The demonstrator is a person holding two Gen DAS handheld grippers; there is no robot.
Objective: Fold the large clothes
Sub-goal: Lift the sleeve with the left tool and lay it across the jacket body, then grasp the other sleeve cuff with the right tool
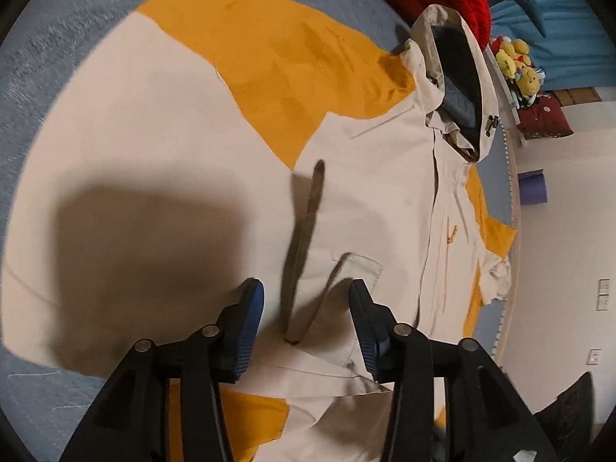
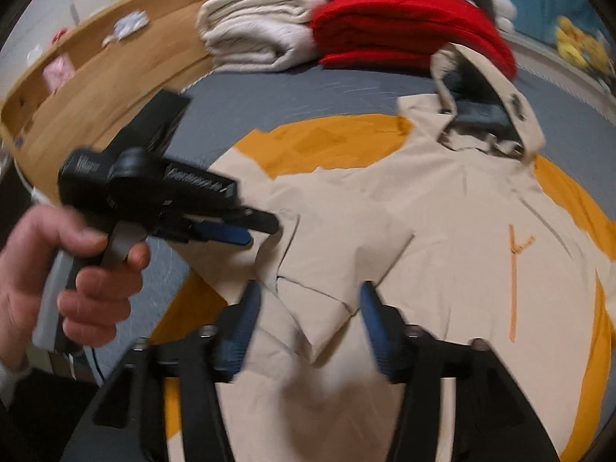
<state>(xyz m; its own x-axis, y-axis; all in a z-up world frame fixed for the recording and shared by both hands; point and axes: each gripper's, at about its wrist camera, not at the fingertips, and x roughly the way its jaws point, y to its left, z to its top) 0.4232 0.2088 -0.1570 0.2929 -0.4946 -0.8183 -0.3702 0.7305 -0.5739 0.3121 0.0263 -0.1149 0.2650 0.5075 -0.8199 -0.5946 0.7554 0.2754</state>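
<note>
A beige and yellow hooded jacket point(image 1: 365, 177) lies spread front side up on a grey-blue mattress point(image 1: 57, 50), its hood point(image 1: 458, 77) at the far end. My left gripper point(image 1: 306, 300) hovers just above the jacket's beige front, jaws open, with nothing between its blue pads point(image 1: 250, 308); their shadows fall on the cloth. In the right wrist view the jacket point(image 2: 442, 231) shows a folded-over sleeve with a pointed fold point(image 2: 327, 308). My right gripper point(image 2: 308, 312) stands open over that fold, pads not touching it. A hand point(image 2: 77, 269) holds the left gripper point(image 2: 254, 231) at the jacket's left edge.
Folded beige cloth point(image 2: 261, 30) and a folded red garment point(image 2: 404, 30) are stacked beyond the hood. A wooden bed frame point(image 2: 96, 88) curves along the left. Yellow plush toys point(image 1: 516, 65) and a purple object point(image 1: 533, 186) sit off the mattress by a white wall.
</note>
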